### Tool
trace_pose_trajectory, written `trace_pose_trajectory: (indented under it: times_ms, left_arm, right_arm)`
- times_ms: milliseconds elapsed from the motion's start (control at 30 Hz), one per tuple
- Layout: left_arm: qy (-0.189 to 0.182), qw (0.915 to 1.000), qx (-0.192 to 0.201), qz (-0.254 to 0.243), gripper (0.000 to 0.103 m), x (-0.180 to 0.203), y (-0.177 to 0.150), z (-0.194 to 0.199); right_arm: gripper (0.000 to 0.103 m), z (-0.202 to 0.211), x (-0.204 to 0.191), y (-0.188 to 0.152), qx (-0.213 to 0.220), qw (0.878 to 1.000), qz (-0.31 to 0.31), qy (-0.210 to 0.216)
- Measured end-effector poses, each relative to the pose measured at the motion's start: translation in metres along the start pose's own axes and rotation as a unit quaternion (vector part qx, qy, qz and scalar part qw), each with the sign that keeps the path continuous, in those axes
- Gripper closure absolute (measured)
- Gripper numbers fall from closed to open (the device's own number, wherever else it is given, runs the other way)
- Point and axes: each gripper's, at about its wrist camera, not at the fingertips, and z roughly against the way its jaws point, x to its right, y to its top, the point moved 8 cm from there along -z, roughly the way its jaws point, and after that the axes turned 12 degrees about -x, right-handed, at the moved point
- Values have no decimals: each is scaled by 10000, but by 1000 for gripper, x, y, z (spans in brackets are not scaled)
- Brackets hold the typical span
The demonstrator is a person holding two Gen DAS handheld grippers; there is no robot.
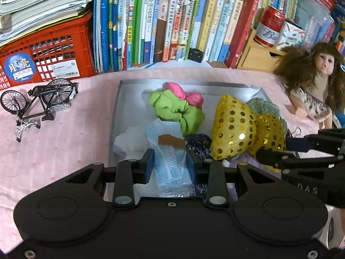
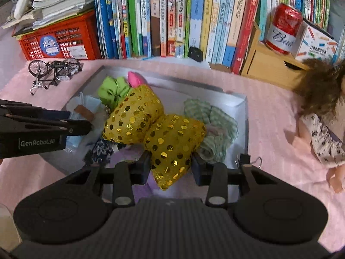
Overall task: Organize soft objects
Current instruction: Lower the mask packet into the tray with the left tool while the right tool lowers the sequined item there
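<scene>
Both grippers pitched steeply down over the grey tray (image 1: 117, 112), side by side, left one on the tray's left half.

Left gripper (image 1: 170, 161): jaws nearly together, clamped on the packaged blue face mask (image 1: 170, 151). Pack runs lengthwise between the pads, far end sticking out ahead with a brown card tag (image 1: 171, 141) on top.

Right gripper (image 2: 171, 165): jaws partly closed, pinching the near lobe of the yellow sequin bow (image 2: 163, 133). Near tip of the bow pokes out below the pads; the far lobe lies over the tray middle.

Tray sits on a pink cloth (image 1: 54, 146). Inside: green scrunchie (image 1: 179, 110) and pink scrunchie (image 1: 185, 93) toward the back, touching; green checked cloth (image 2: 213, 125) on the right side against the bow; dark blue floral fabric (image 2: 101, 149) and something lilac under the bow, can't identify it.

Outside the tray: model bicycle (image 1: 38, 103) left, doll (image 1: 317, 82) right, both well apart from it.
</scene>
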Motion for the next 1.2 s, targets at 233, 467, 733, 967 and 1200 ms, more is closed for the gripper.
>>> trace_pose_trajectory:
  times_ms: [233,467,733,967,1200]
  left_arm:
    - [127,9999,-35,-67,72,2,-2,-2]
    - [204,9997,0,-99,71,3,-3,-2]
    - [326,9994,45,-63,57,3,-8,-3]
    - [433,9990,97,-41,45,5,-11,1]
    - [449,9986,284,59,37,5,-14,17]
  right_arm:
    - [59,-6,6,-8,-172,9998,-116,0]
    - [58,-7,5,-10,-191,9997,-125,19]
    - [39,-2,7,-11,-49,9997,-159,157]
    - [34,10,9,-12,157,9994,-177,250]
    - [25,23,13,-16,417,9984,-255,272]
